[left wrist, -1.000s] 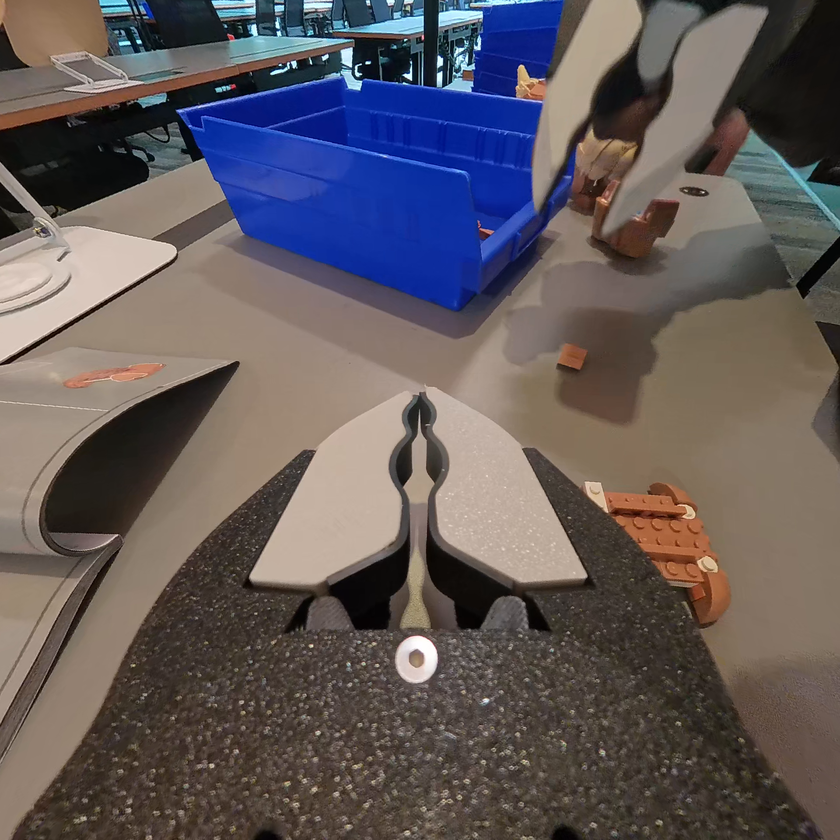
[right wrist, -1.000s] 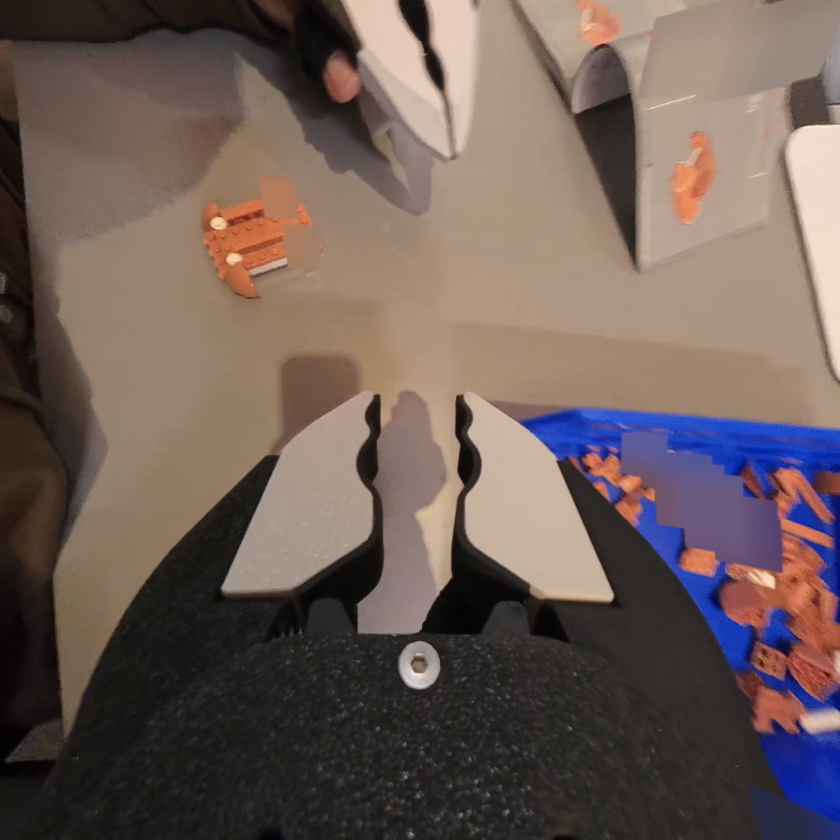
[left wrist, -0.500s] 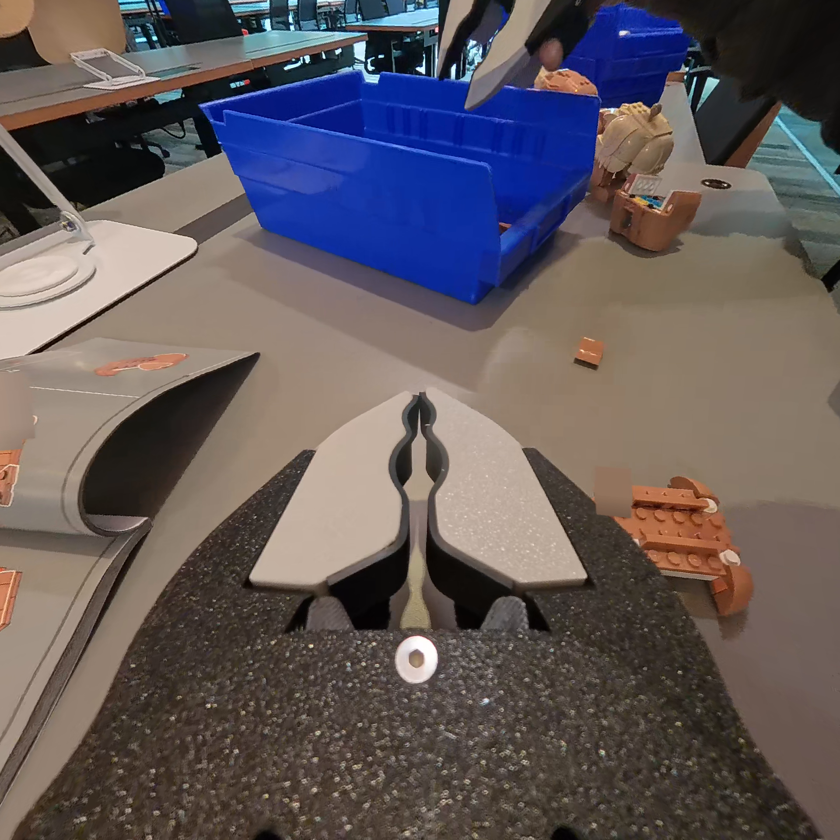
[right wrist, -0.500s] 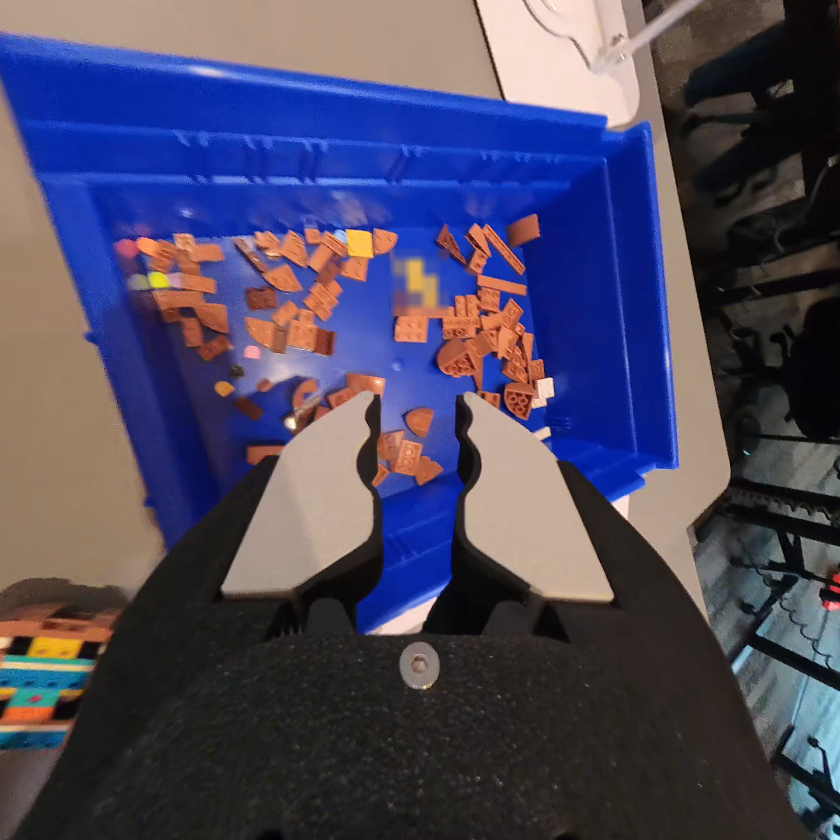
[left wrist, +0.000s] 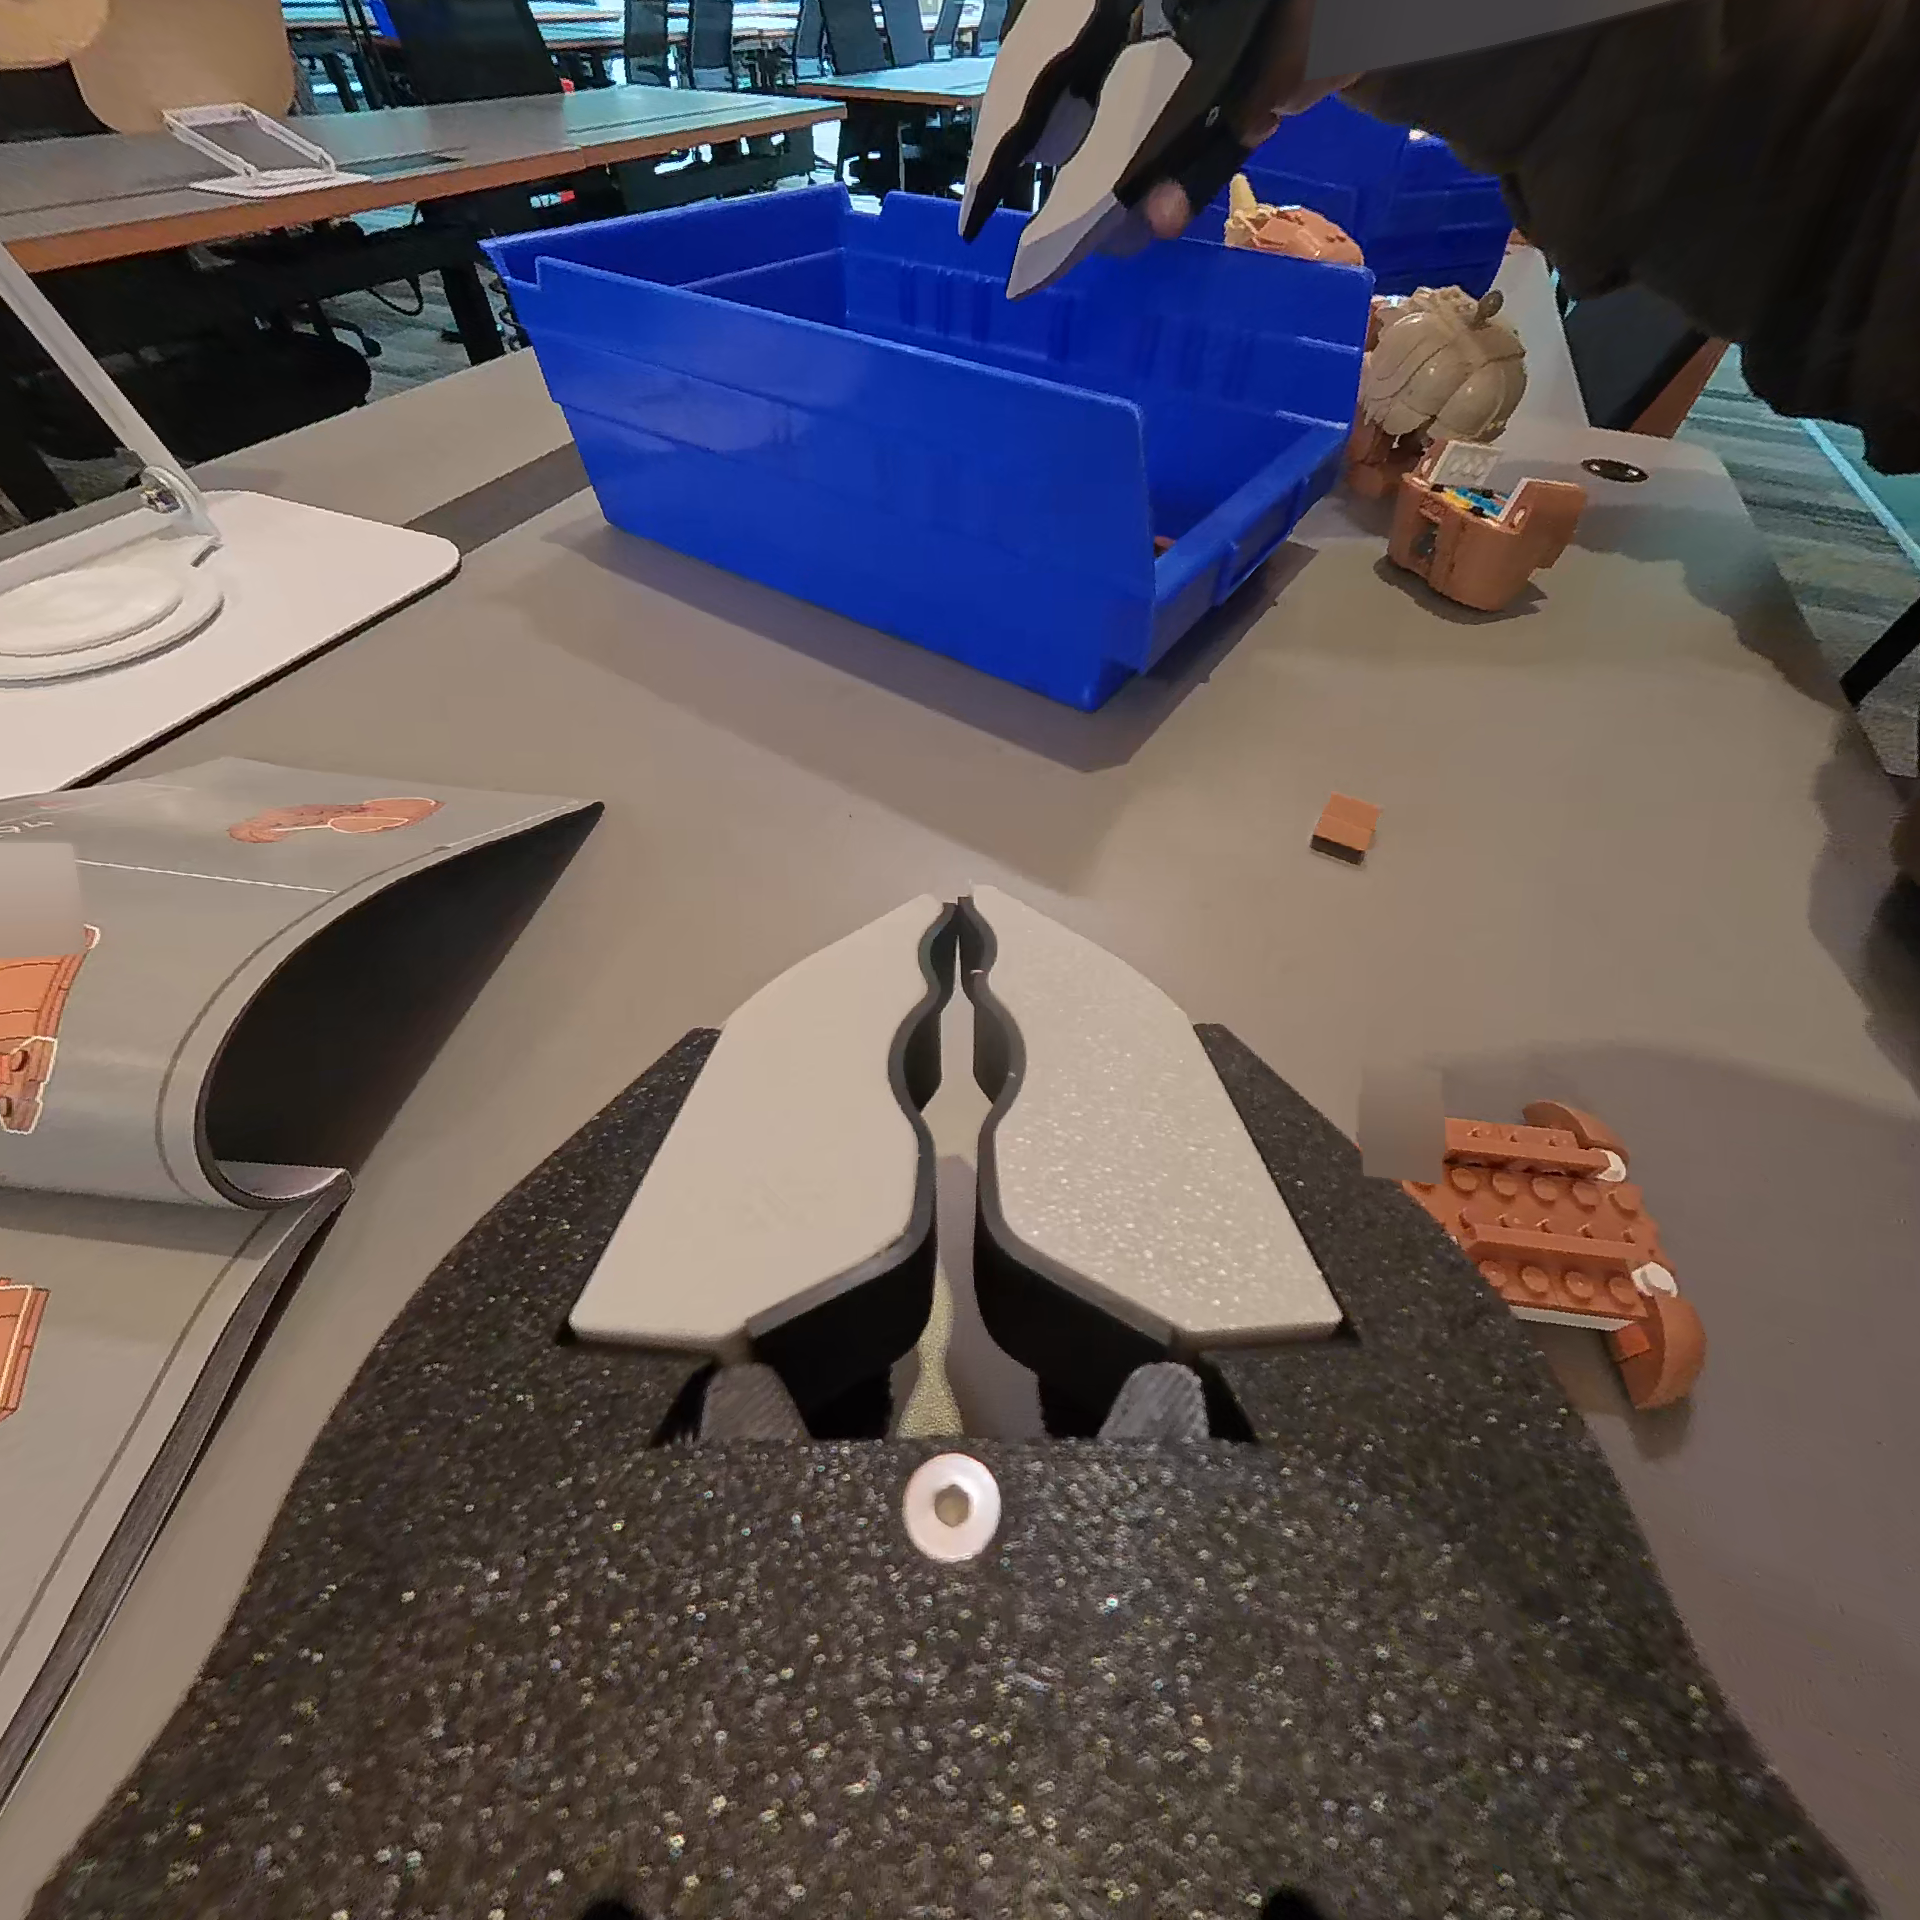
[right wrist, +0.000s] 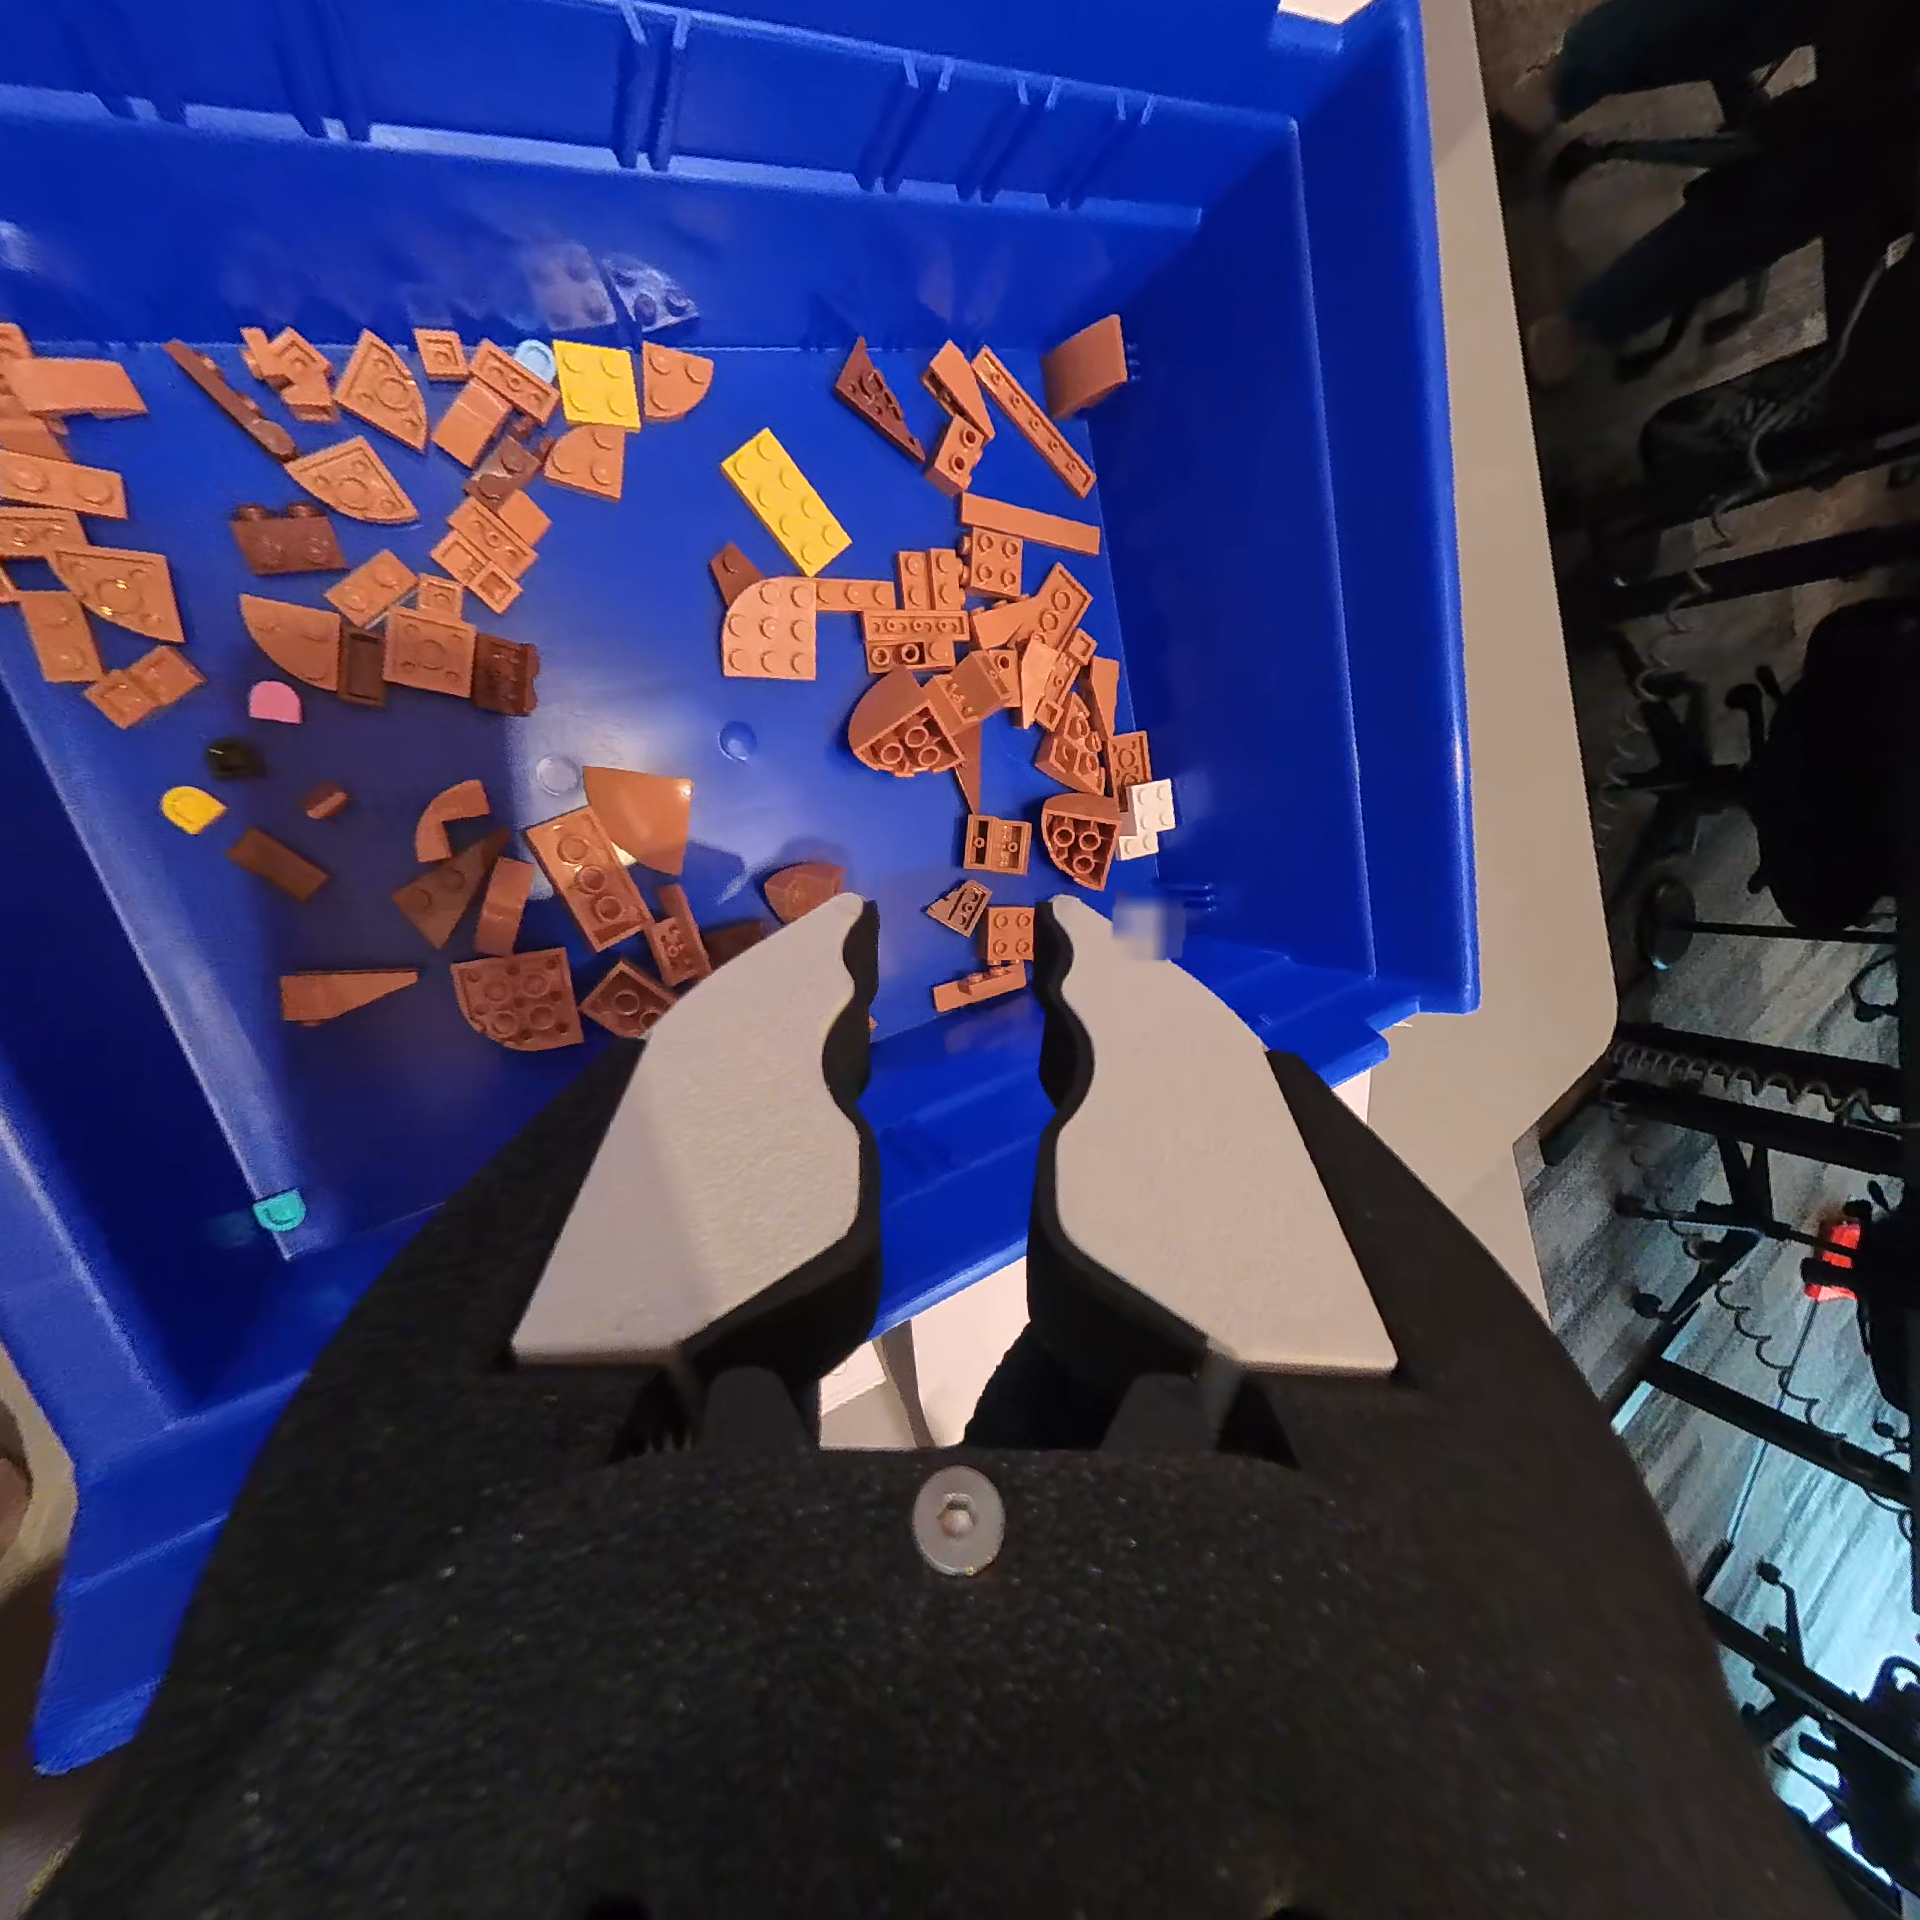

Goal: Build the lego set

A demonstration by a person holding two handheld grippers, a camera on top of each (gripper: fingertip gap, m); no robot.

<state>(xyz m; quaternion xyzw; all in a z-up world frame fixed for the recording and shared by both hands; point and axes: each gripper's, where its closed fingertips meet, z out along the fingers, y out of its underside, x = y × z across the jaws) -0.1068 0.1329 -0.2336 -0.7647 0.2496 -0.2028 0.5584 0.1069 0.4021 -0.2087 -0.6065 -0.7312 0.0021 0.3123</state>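
My left gripper (left wrist: pixel 958 906) is shut and empty, low over the grey table. A partly built brown brick piece (left wrist: pixel 1558 1242) lies just to its right, and a single small brown brick (left wrist: pixel 1345 826) lies farther ahead. My right gripper (right wrist: pixel 956 914) is open and empty, held above the blue bin (right wrist: pixel 1288 582), which holds several loose brown bricks (right wrist: pixel 769 629) and two yellow plates (right wrist: pixel 784 501). In the left wrist view the right gripper (left wrist: pixel 1008 244) hangs over the bin's (left wrist: pixel 883 457) far side.
An open instruction booklet (left wrist: pixel 239 977) lies at the left, behind it a white stand base (left wrist: pixel 208 613). Two built brown and tan models (left wrist: pixel 1475 520) stand right of the bin. Beyond the table's edge are chairs and a rack on the floor (right wrist: pixel 1766 935). The gap from one gripper's tips to the other's is roughly 35 cm. To the partly built brown brick piece (left wrist: pixel 1558 1242): left tips about 12 cm, right tips about 40 cm.
My right gripper has swung from over the table to above the blue bin and come lower toward the loose bricks, still open. My left gripper stays shut, shifting only slightly.
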